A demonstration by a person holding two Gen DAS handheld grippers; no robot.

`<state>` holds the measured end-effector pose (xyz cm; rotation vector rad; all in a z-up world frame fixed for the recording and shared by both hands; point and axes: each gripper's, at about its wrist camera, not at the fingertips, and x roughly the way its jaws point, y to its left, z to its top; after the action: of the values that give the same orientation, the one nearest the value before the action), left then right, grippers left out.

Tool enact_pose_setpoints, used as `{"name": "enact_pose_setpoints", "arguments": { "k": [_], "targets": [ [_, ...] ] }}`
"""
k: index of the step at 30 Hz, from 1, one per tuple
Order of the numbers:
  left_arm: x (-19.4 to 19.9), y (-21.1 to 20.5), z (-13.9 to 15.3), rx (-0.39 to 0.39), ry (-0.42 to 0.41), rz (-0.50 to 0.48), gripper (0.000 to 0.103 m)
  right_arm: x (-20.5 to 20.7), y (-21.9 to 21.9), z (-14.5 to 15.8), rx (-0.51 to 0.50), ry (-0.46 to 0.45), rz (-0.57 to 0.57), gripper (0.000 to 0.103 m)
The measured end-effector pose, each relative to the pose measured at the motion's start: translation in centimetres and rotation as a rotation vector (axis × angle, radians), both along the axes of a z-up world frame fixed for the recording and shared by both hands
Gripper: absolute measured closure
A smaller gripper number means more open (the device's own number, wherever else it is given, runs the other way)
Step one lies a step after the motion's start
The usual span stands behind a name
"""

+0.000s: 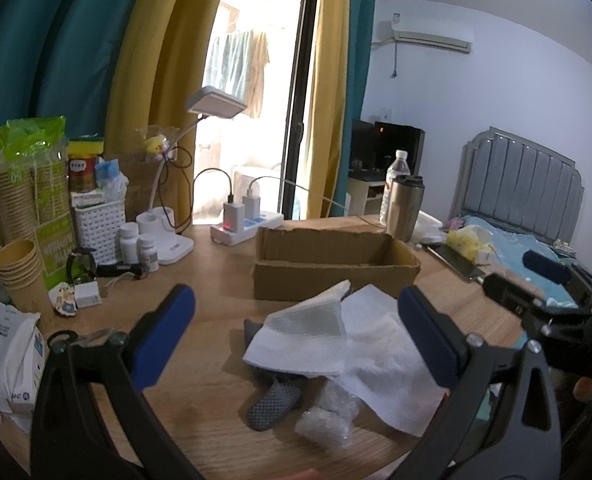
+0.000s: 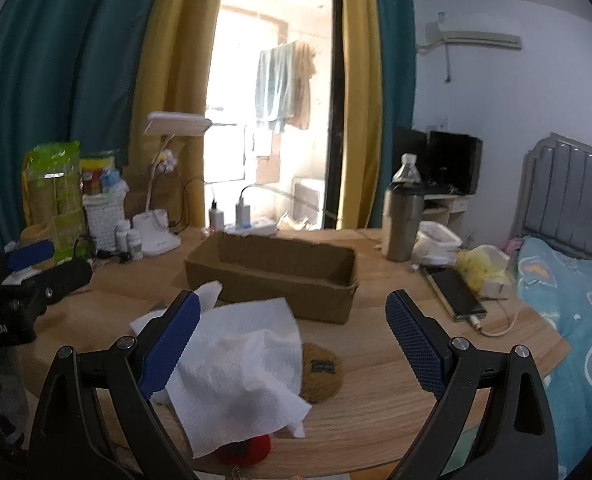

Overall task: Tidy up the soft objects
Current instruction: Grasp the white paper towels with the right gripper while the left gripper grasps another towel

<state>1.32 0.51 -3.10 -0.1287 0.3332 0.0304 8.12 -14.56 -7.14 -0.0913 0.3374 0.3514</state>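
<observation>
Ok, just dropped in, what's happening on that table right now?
A person holds two handheld grippers above a wooden table, both with jaws wide open and empty. The left gripper hovers over a pile of white paper towels covering a grey patterned piece and some bubble wrap. The right gripper sits over the same pile, near a brown round pad. The cardboard box behind looks empty; nothing has been picked up yet.

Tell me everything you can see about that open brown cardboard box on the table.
The brown cardboard box is long, low and rectangular, open at the top, and seems empty. Its corrugated walls look worn and slightly bowed. It sits flat on the wooden table, behind the white paper towels, whose raised corner overlaps its front wall in view.
</observation>
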Motion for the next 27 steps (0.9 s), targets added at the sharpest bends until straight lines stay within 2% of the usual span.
{"name": "enact_pose_setpoints", "arguments": {
  "k": [16, 22, 27],
  "targets": [
    [2.8, 2.4, -4.0, -0.033, 0.114, 0.037, 0.001, 4.0, 4.9, -5.7, -0.094, 0.169, 0.140, 0.013],
    [4.5, 2.5, -5.7, -0.026, 0.174, 0.028, 0.001, 5.9, 5.3, -7.8, -0.106, 0.236, 0.144, 0.021],
    [6.2, 1.9, -6.9, -0.030, 0.224, -0.003, 0.001, 6.7, 5.2, -8.3, -0.095, 0.254, 0.175, 0.032]
  ]
}}
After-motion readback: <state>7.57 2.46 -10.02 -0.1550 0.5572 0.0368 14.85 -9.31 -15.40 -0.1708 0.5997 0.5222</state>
